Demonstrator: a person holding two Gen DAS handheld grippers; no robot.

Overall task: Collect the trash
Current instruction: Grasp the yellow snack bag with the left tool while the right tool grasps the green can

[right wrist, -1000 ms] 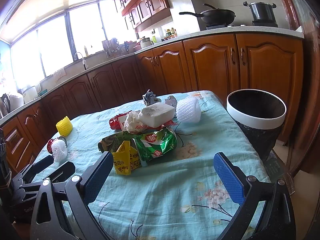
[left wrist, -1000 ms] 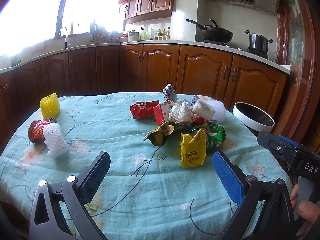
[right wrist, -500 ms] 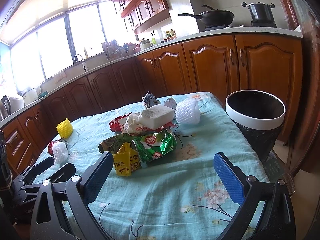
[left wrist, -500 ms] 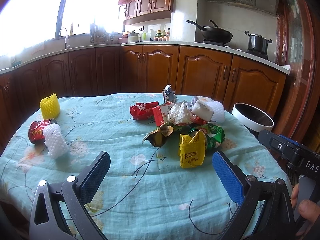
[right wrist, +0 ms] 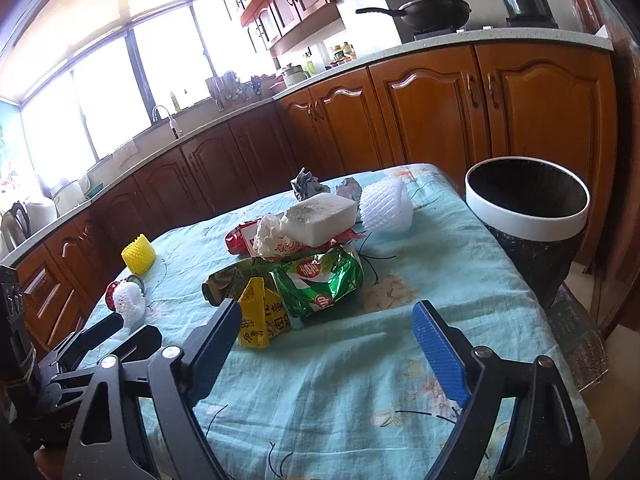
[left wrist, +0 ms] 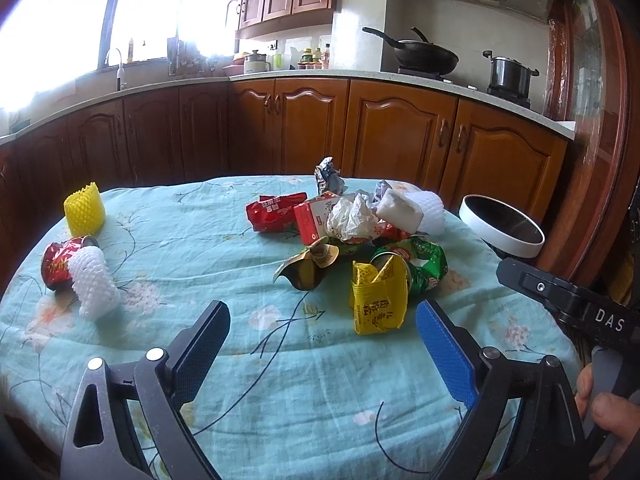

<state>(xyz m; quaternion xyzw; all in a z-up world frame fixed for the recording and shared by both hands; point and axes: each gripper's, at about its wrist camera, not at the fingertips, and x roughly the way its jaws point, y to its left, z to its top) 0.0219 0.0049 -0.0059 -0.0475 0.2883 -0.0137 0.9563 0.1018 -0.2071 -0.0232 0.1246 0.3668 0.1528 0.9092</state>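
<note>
narrowing a little, both the left hand-held gripper (left wrist: 322,330) and right hand-held gripper (right wrist: 326,328) have just been closing, yet each gapes with nothing between its jaws. trash pile (left wrist: 360,236) sits mid-counter (left wrist: 200,240), bin (right wrist: 528,204) just beside the edge; collecting looks unstarted.

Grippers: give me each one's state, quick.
Left gripper: open, holding nothing, jaws just narrowed a bit.
Right gripper: open, holding nothing, jaws just narrowed too.

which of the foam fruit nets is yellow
The yellow foam net standing alone at the table's far left; the other two foam nets are white.
</note>
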